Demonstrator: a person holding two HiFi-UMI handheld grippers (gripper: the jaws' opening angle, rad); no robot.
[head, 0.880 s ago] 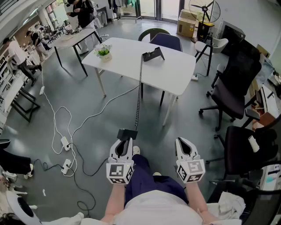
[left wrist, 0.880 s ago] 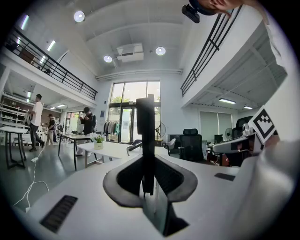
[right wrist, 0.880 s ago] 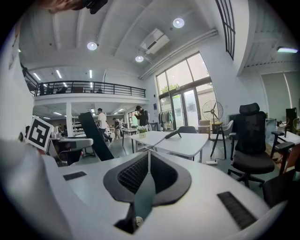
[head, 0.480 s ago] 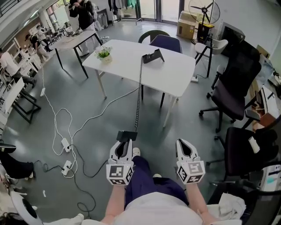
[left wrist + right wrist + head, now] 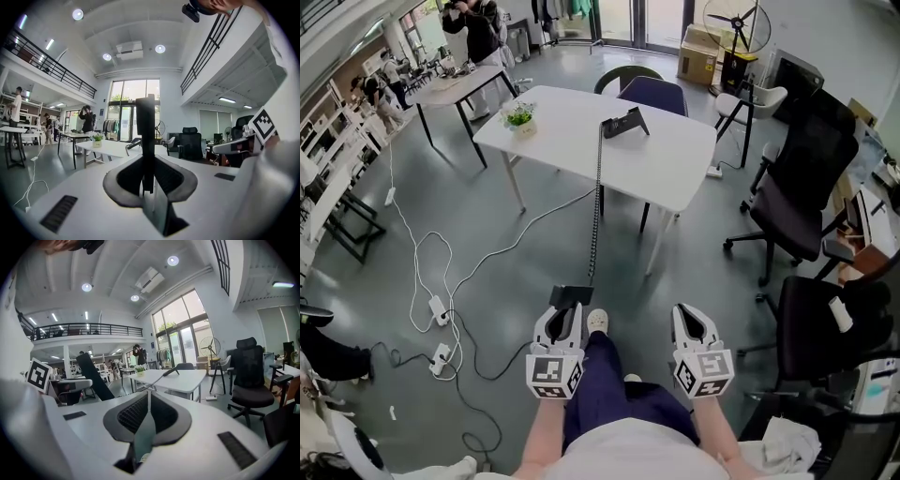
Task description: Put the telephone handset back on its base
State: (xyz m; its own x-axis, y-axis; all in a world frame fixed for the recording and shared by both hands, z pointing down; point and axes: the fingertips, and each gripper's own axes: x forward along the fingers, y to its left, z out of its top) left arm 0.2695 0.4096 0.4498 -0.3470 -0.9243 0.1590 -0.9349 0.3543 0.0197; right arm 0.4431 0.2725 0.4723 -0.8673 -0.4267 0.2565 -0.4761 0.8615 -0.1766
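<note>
My left gripper (image 5: 569, 317) is shut on the black telephone handset (image 5: 571, 294), which stands upright between its pads as a dark bar (image 5: 145, 136). A coiled cord (image 5: 596, 211) runs stretched from the handset up to the black phone base (image 5: 625, 122) on the white table (image 5: 666, 164), well ahead of me. The base (image 5: 133, 142) shows small beyond the left jaws. My right gripper (image 5: 694, 321) hangs beside the left one, shut with nothing in it; its jaws meet (image 5: 148, 416). From the right gripper view the handset (image 5: 93, 376) leans at the left and the base (image 5: 171, 370) sits on the table.
A small potted plant (image 5: 521, 116) stands on the table's left end. A blue chair (image 5: 654, 92) is tucked behind the table. Black office chairs (image 5: 792, 192) line the right. Cables and power strips (image 5: 439, 305) lie on the floor at left. A second table (image 5: 459, 84) stands far left.
Both grippers keep their pose and the left keeps its hold. A white shoe has stepped forward between them, and the view has shifted slightly toward the table.
</note>
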